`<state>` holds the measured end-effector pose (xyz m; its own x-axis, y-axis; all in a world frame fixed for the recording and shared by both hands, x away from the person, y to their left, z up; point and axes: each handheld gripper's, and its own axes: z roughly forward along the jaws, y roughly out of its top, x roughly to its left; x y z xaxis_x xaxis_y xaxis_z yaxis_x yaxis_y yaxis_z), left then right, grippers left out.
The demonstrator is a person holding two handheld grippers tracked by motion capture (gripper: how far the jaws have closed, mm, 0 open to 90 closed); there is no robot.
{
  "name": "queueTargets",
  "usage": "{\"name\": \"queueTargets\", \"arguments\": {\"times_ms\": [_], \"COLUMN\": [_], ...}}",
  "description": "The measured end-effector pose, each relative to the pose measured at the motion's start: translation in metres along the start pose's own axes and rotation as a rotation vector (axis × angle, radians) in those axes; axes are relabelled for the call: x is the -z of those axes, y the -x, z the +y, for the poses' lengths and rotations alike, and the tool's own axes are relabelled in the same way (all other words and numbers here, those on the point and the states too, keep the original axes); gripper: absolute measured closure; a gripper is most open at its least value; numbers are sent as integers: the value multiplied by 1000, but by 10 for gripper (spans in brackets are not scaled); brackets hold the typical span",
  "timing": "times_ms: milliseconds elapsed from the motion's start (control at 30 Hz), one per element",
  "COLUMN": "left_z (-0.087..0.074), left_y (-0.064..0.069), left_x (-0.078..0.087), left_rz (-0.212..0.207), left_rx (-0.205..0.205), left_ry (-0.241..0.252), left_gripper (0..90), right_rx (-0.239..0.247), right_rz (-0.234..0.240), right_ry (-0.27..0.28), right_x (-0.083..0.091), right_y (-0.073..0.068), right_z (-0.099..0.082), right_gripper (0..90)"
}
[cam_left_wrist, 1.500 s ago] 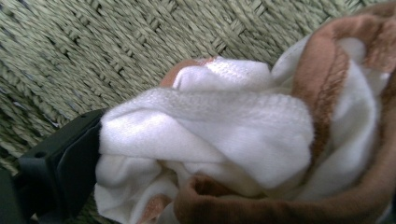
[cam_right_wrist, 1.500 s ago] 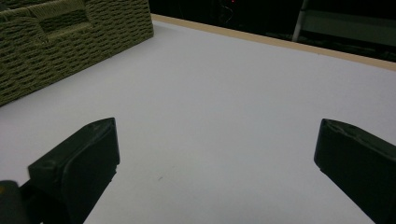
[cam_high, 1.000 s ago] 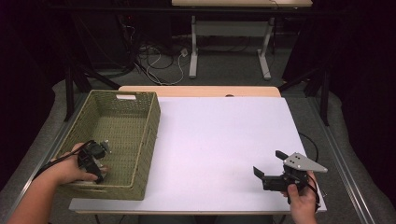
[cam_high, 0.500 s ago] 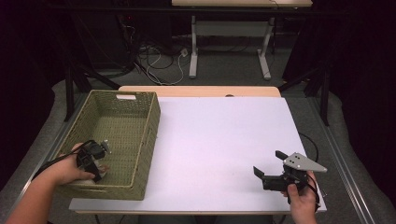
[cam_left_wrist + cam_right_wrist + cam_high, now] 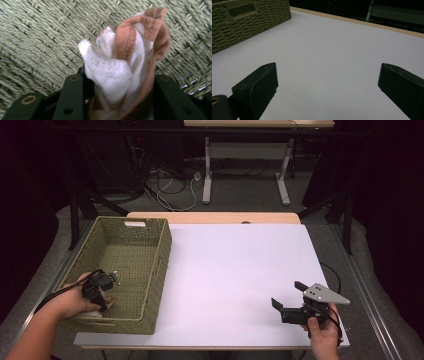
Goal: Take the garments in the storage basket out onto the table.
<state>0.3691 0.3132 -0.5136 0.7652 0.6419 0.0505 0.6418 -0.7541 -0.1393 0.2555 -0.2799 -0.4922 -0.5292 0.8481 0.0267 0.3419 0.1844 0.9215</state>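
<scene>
A bunched sock (image 5: 120, 72), white with a brown-orange cuff, is seen at the centre of the left gripper view, pinched between the two black jaws, which press on it from either side. Those jaws have just been closing, with the sock between them. Green woven wicker is seen behind it all round.

In the high view, the left gripper (image 5: 102, 292) is held inside the basket (image 5: 150, 270), at the lower left of the frame, close to the basket's near wall. The sock is glimpsed there as a pale patch under the gripper. The left hand (image 5: 70, 300) is laid over the basket's near left rim.

The basket stands on the left part of the white table (image 5: 240, 265).

The right gripper (image 5: 287, 302) is held at the lower right of the frame, low over the table, well apart from the basket. Its jaws are spread wide with nothing between them; bare tabletop is seen through the gap in the right gripper view.
</scene>
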Motion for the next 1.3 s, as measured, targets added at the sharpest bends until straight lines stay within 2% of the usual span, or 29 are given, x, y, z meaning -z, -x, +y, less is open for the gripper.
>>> {"name": "queueTargets", "arguments": {"times_ms": [200,267,333,367,567,633,767,1033,1100,1200,1300], "left_z": [2,2,3,3,6,7,5,-5,-9,-16,-24], "left_y": [-2,-2,-4,-3,-4,-4,-6,-12,-14,-19,-24], "left_x": [6,9,13,16,26,27,29,36,38,42,48], "left_rz": [25,34,39,47,63,58,56,47,41,38,34], "left_rx": [6,17,10,24,27,30,54,118,146,207,298], "left_ry": [-1,11,16,22,46,45,76,140,168,229,302], "left_gripper": [610,610,610,611,610,611,610,611,610,610,610], "right_rx": [-3,-3,-8,-8,-5,-7,-10,-10,-6,-3,-2], "right_rz": [0,-1,-1,-1,-3,-4,-4,-8,-7,-4,-5], "right_ry": [-2,-1,2,2,0,1,1,-5,-9,-9,-7], "right_x": [0,0,0,0,-1,-1,0,-1,-1,-1,-1], "right_y": [0,0,0,1,1,1,2,2,2,2,3], "right_z": [0,0,0,0,0,0,0,-1,-1,-1,-1], "right_gripper": [23,23,23,24,24,23,23,23,23,24,24]}}
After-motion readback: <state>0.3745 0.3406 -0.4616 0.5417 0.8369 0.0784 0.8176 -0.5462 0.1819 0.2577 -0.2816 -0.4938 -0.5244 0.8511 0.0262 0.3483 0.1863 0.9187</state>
